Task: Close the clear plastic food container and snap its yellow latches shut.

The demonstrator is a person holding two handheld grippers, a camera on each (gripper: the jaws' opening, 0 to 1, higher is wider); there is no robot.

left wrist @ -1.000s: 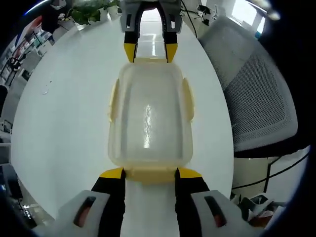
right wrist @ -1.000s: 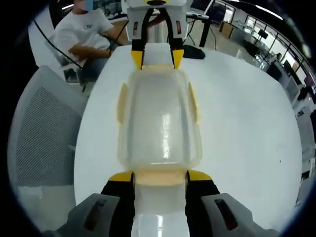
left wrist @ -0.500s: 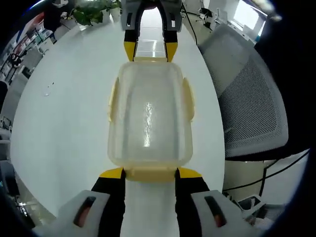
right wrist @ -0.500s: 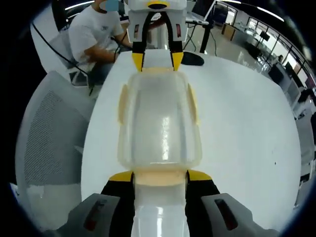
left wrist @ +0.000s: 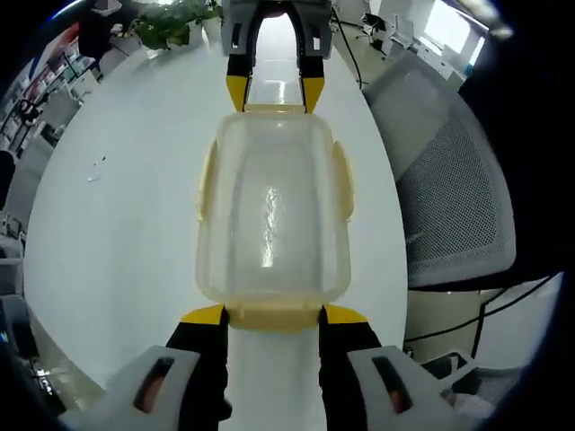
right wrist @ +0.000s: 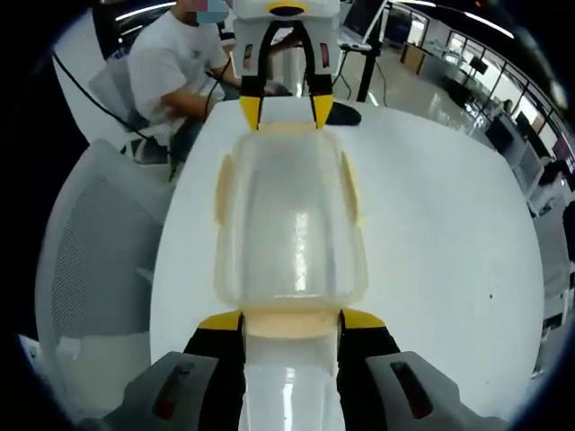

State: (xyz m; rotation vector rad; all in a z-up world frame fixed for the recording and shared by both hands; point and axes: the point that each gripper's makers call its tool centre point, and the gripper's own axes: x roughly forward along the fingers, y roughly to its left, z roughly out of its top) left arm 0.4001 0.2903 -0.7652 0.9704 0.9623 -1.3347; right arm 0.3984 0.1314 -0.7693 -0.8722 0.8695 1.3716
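The clear plastic food container (left wrist: 269, 215) hangs above the white table, lid on, held from both ends. My left gripper (left wrist: 274, 316) is shut on the yellow end latch nearest it. The right gripper (left wrist: 273, 90) grips the far end. In the right gripper view the same container (right wrist: 292, 224) runs from my right gripper (right wrist: 292, 321), shut on its near yellow latch, to the left gripper (right wrist: 286, 108) at the far end. The yellow side latches (left wrist: 343, 180) (right wrist: 223, 184) lie along the long sides; I cannot tell whether they are snapped.
A round white table (left wrist: 117, 197) lies below. A grey mesh chair (left wrist: 458, 197) stands by its edge and also appears as a chair (right wrist: 90, 251) in the right gripper view. A seated person (right wrist: 180, 63) is beyond the table. A potted plant (left wrist: 166, 18) stands far off.
Table, chair and person have slid in both views while the container stays fixed between the jaws, so both grippers have moved together with it. Grip unchanged.
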